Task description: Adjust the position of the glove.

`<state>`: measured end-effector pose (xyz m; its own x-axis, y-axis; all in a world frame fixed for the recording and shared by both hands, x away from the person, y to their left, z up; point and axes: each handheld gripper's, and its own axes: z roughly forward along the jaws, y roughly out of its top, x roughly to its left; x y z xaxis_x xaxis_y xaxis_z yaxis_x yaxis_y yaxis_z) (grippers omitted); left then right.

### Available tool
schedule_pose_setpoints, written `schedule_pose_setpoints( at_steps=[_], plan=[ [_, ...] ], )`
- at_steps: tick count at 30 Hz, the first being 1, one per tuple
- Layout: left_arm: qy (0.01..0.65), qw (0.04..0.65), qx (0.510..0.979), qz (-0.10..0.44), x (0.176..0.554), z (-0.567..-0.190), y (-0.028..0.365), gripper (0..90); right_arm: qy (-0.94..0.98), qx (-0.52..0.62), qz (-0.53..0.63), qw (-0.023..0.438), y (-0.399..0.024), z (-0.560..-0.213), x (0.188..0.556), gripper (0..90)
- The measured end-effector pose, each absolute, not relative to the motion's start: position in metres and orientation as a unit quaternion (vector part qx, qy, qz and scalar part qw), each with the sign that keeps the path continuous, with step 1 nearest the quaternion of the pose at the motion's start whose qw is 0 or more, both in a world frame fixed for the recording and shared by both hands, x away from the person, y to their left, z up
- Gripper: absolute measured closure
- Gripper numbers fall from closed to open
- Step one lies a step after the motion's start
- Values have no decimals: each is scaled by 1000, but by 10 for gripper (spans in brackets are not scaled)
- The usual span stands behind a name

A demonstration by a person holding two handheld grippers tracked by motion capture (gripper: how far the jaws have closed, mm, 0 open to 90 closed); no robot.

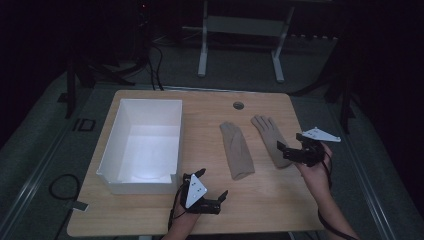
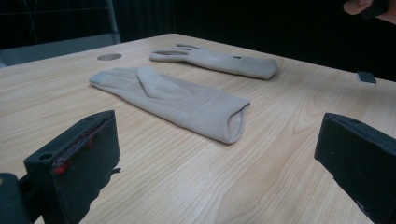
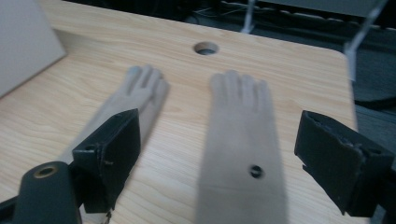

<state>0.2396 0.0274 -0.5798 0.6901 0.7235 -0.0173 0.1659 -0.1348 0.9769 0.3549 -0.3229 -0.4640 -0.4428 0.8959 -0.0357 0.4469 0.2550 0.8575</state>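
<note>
At the left of the table [image 1: 150,210] stands an open white box [image 1: 112,145], empty as far as the high view shows, its long side running away from the person. Just in front of its near right corner sits the left gripper [image 1: 212,185], fingers [image 2: 74,161] spread wide with nothing between them. From there the left glove [image 1: 236,150] lies ahead and a little to the right, flat on the wood, its cuff end toward the person and its fingertips pointing to the far edge; in the left gripper view the open cuff faces the camera between the two fingers. Next to it, apart and not touching, lies the right glove [image 1: 271,140], roughly parallel but slanted slightly, fingertips far and to the left. The right gripper [image 1: 290,150] hangs right over that glove's cuff, fingers [image 3: 343,158] also wide apart and gripping nothing; in the right gripper view the glove runs straight up the gap between them, long axis in line with the approach. So each hand is nearest its own glove, and the right one is much the closer. A small dark dot marks the right glove near the cuff; no brand, label or readable writing can be made out anywhere.
</note>
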Motion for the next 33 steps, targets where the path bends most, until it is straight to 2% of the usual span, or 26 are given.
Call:
schedule_pose_setpoints(
  at_steps=[12,25,33],
  plan=[
    [311,580,714,239,240,-580,27,5,759,424,419,260,-276,-468,374,165],
    [307,579,715,241,239,-580,27,5,775,418,410,237,-238,-488,393,173],
    [306,581,715,239,239,-580,27,5,788,409,399,229,-217,-506,404,242]
  ],
)
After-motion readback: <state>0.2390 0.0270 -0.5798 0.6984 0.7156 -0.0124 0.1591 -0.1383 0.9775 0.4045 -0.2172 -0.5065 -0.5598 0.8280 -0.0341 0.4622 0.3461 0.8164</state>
